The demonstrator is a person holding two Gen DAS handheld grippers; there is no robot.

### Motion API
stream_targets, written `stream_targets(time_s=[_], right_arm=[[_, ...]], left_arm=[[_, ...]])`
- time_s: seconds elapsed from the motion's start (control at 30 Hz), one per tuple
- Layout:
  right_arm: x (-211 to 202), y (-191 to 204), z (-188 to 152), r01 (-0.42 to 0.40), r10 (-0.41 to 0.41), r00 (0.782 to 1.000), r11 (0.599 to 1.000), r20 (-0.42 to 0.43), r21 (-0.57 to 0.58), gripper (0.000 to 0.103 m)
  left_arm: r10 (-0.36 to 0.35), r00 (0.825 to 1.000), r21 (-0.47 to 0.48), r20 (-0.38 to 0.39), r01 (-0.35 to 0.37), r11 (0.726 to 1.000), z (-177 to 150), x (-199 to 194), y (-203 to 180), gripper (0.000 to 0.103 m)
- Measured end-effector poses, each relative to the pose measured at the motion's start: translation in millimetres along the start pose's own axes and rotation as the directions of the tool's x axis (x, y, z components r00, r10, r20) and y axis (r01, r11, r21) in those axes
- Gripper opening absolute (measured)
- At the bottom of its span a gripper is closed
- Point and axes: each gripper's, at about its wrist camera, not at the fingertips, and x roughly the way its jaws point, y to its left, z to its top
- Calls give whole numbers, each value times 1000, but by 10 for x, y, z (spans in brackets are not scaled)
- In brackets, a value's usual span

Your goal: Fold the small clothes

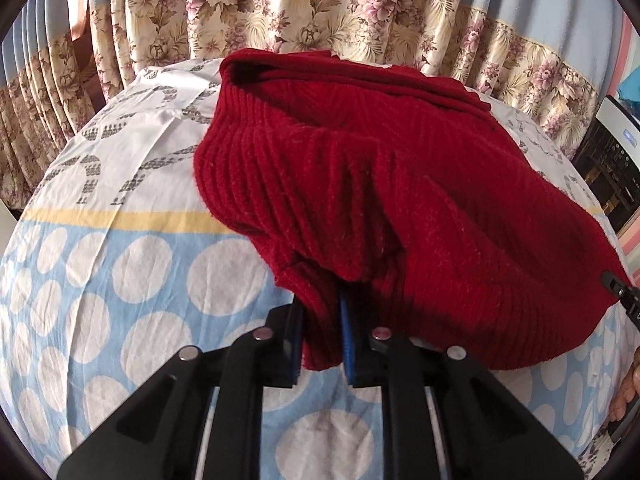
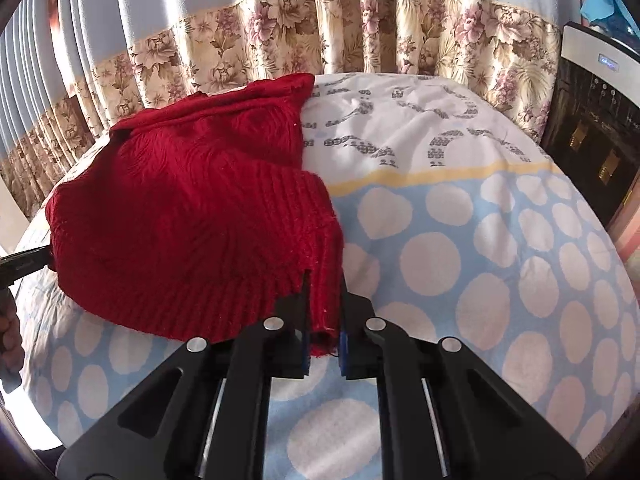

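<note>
Polka-dot blue bedsheet meets floral curtains. Ribbed red knit sweater lies bunched, its hem pinched by left gripper and right gripper.

Left gripper and right gripper, both angled downward, jaws clamped on cloth.

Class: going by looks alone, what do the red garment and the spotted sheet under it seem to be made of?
Red garment: probably wool or acrylic knit; ribbed rows, fuzzy matte surface. Spotted sheet: likely thin woven cotton or a blend; flat, matte, fine creases, printed dots.
</note>
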Motion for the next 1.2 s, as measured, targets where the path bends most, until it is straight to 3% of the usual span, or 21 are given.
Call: stream_targets(time_s=[0.43, 0.7, 1.0, 1.2], right_arm=[[-38, 51, 17, 18, -18, 1000, 1000, 7, -14, 9], [-206, 81, 56, -21, 22, 1000, 1000, 19, -22, 9], [-484, 273, 27, -162, 162, 987, 986, -8, -48, 8], [-634, 364, 8, -162, 161, 987, 984, -14, -81, 8]], left_arm=[[-10, 1000, -12, 16, 10, 1000, -38, -74, 43, 15], [41, 998, -23, 53, -39, 999, -124, -437, 218, 14], [77, 992, -69, 99, -70, 995, -335, -1050, 459, 13], [71, 992, -112, 106, -59, 992, -472, -1318, 602, 12]])
